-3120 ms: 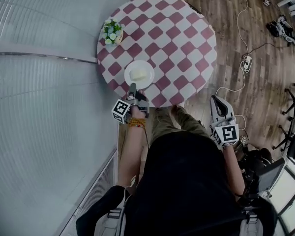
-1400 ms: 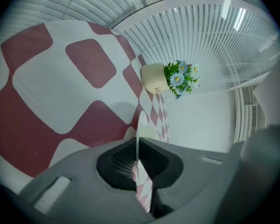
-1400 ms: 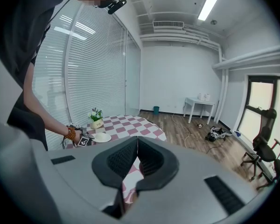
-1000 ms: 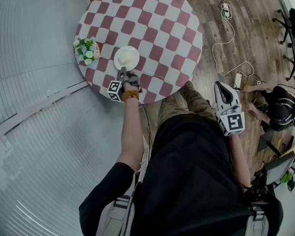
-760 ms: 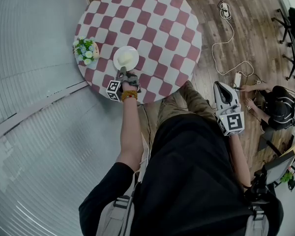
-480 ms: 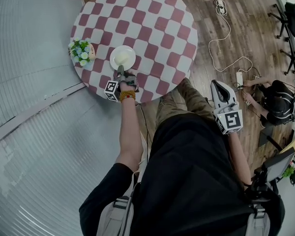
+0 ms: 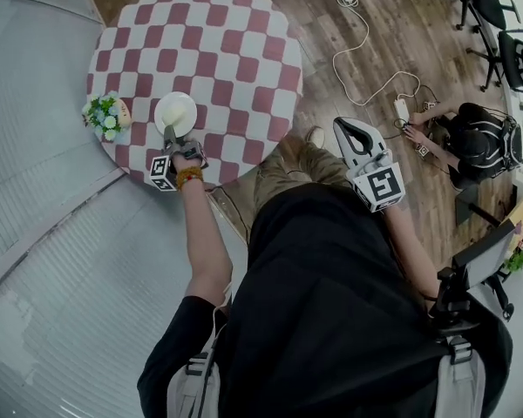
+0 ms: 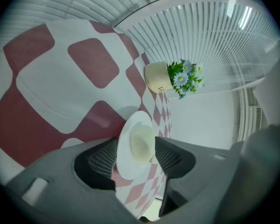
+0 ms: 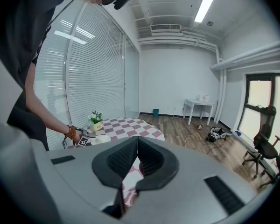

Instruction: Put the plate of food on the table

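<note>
Since a second ago the left gripper point(image 7: 169, 132) has let go: its jaws, then clamped on the plate's near rim, have just been opening and now stand wide apart, with that rim between them and the pads not pressing on it. Its hand has stayed at the table's near edge. The round table point(image 7: 209, 50), covered in a red-and-white check cloth, stands on a wood floor beside a wall of blinds. The right gripper point(image 9: 137, 141) is held off the table, out over the floor at the person's right side, jaws closed together on nothing. A flower pot point(image 7: 105, 116) sits by the table's left edge. The white plate point(image 7: 162, 117) lies flat on the cloth just beside the pot, carrying a pale lump of food point(image 8: 142, 143) at its middle.
</note>
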Action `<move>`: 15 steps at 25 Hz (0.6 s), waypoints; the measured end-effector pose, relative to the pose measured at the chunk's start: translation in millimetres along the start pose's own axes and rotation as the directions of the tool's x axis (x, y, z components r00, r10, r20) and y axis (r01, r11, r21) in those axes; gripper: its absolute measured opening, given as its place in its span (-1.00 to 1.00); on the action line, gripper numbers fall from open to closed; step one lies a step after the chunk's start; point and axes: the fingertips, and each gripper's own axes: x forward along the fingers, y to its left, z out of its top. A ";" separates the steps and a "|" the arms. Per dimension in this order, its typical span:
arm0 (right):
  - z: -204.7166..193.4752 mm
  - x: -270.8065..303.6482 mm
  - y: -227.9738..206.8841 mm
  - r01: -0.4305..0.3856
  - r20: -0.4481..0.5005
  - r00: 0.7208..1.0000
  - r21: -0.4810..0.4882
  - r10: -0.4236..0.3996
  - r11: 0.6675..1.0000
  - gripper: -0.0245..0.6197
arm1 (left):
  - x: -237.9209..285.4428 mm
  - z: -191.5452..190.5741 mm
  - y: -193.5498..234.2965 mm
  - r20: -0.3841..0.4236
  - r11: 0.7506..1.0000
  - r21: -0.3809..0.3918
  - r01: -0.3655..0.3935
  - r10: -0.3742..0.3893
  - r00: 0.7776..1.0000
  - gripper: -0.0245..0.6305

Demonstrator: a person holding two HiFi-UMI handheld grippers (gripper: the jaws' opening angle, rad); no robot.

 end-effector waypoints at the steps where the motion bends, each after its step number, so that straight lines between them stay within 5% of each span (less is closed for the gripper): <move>1: 0.2 -3.0 -5.3 0.009 0.004 1.000 0.002 -0.009 1.000 -0.90 | -1.6 1.1 2.0 0.013 1.000 0.003 -0.013 0.013 1.000 -0.17; 15: -6.5 -31.7 -56.7 0.051 0.045 0.998 0.039 -0.053 0.998 -0.90 | -31.1 -7.6 -11.6 0.122 0.997 0.069 -0.046 0.037 0.992 -0.14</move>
